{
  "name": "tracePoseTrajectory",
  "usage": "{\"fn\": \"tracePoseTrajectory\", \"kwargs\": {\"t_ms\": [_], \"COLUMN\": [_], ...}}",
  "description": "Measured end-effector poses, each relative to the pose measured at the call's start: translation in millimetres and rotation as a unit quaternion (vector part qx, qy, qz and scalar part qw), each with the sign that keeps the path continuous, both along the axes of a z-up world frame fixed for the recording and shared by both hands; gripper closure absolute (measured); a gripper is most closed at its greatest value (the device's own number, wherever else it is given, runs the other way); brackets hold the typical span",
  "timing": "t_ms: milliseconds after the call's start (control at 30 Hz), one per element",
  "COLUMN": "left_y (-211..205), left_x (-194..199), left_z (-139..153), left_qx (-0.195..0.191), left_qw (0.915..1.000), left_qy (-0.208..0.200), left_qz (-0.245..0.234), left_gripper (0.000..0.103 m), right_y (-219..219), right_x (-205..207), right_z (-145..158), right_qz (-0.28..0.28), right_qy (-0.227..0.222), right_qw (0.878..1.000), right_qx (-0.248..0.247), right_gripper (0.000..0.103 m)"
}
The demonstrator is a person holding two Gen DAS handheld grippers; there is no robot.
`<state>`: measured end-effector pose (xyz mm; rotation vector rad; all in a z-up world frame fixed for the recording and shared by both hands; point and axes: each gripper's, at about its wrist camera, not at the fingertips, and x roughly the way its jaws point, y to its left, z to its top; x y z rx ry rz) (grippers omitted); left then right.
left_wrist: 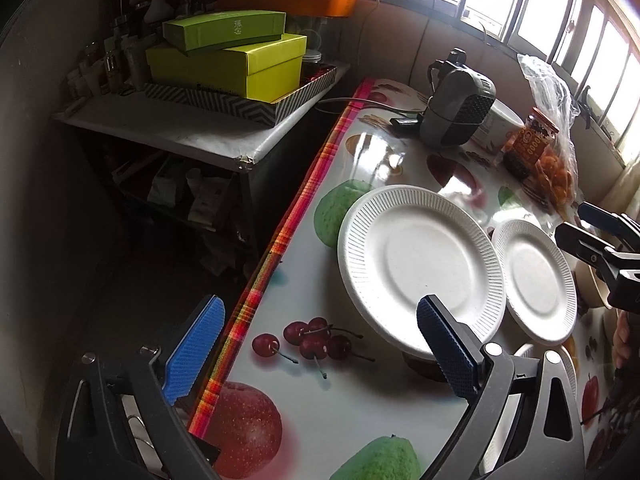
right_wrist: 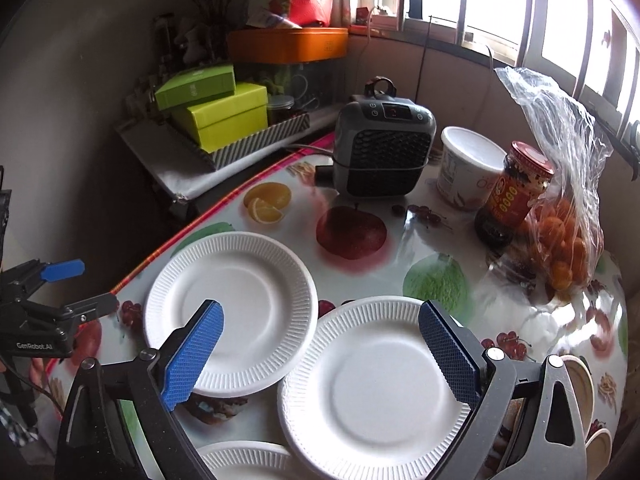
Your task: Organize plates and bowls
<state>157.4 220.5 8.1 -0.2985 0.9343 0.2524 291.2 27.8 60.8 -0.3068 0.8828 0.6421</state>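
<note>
**Mia:** Where are the plates?

**Ben:** They sit on the fruit-print table (right_wrist: 360,268). The big plate (left_wrist: 416,266) is by the table's striped edge. The second plate (right_wrist: 376,392) is right beside it, and its rim lies a little over the big plate's rim. A third plate (right_wrist: 248,460) peeks in at the bottom, partly hidden.

**Mia:** Which gripper is nearer to which plate?

**Ben:** The left gripper (left_wrist: 320,354) is nearer the big plate. That plate lies ahead of it and off to its right, so only the right finger is over the rim. The right gripper (right_wrist: 320,358) hangs above the second plate, which lies between its fingers and just below.

**Mia:** Are they holding anything?

**Ben:** No. Both stand wide open, with nothing between the blue pads (right_wrist: 192,356).

**Mia:** So what matters next?

**Ben:** Probably the overlap. The second plate is on top there, so it likely has to go first. The plates are round, so no side is the long one.

**Mia:** And bowls?

**Ben:** Something tan shows at the right edge, but it is too hidden to tell.
</note>
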Motion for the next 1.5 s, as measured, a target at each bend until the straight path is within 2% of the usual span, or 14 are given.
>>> {"fn": "tracePoseTrajectory", "kwargs": {"t_ms": [100,300,400,500,600,667,767,867,967,1100,1167,1233,1367,1500], "left_y": [1.5,0.6,5.0,8.4,8.7,11.6,14.6,17.8,17.7,20.1,18.4,17.7,16.4,17.8], "left_x": [1.9,5.1,7.5,9.7,9.2,9.9,14.6,17.9,19.9,24.7,27.6,28.7,29.4,32.1], "left_z": [-0.2,1.8,-2.3,-8.0,-11.4,-15.2,-21.2,-28.3,-28.7,-31.7,-33.4,-35.4,-34.5,-36.6], "left_qx": [-0.002,-0.004,-0.024,-0.034,-0.03,-0.047,-0.062,-0.097,-0.092,-0.111,-0.111,-0.118,-0.128,-0.132], "left_qw": [1.0,0.9999,0.9997,0.9994,0.9993,0.9986,0.9977,0.9947,0.9951,0.9933,0.9932,0.9924,0.9913,0.9905], "left_qy": [-0.002,-0.001,0.002,0.01,0.018,0.021,0.028,0.035,0.033,0.032,0.036,0.036,0.031,0.035], "left_qz": [0.0,-0.011,-0.008,0.002,0.007,0.008,0.009,0.007,0.013,0.01,0.008,0.006,0.007,0.007], "left_gripper": [0.007,0.007,0.007,0.008,0.011,0.011,0.019,0.021,0.024,0.027,0.031,0.033,0.039,0.04], "right_y": [-0.8,2.7,6.9,17.1,26.4,30.0,31.9,32.0,30.1,34.9,35.7,37.1,38.7,37.6], "right_x": [-8.4,-19.2,-6.9,14.0,28.7,37.5,49.8,58.4,66.4,68.9,69.8,71.0,71.6,72.6], "right_z": [5.8,40.3,44.5,28.1,4.2,-11.9,-33.4,-47.4,-56.1,-64.0,-67.2,-69.3,-71.6,-74.0], "right_qz": [0.008,0.028,0.019,0.01,0.009,0.008,0.008,-0.001,-0.01,-0.006,-0.001,0.002,0.0,0.0], "right_qy": [0.009,-0.032,-0.02,0.024,0.048,0.071,0.115,0.128,0.156,0.166,0.179,0.189,0.188,0.194], "right_qw": [1.0,0.999,1.0,1.0,0.999,0.997,0.993,0.992,0.988,0.986,0.984,0.982,0.982,0.981], "right_qx": [0.001,-0.013,-0.001,0.007,-0.007,-0.018,-0.02,-0.02,0.004,0.001,0.009,0.013,0.007,0.011], "right_gripper": [0.004,0.005,0.004,0.004,0.007,0.02,0.027,0.032,0.043,0.048,0.058,0.062,0.062,0.063]}}
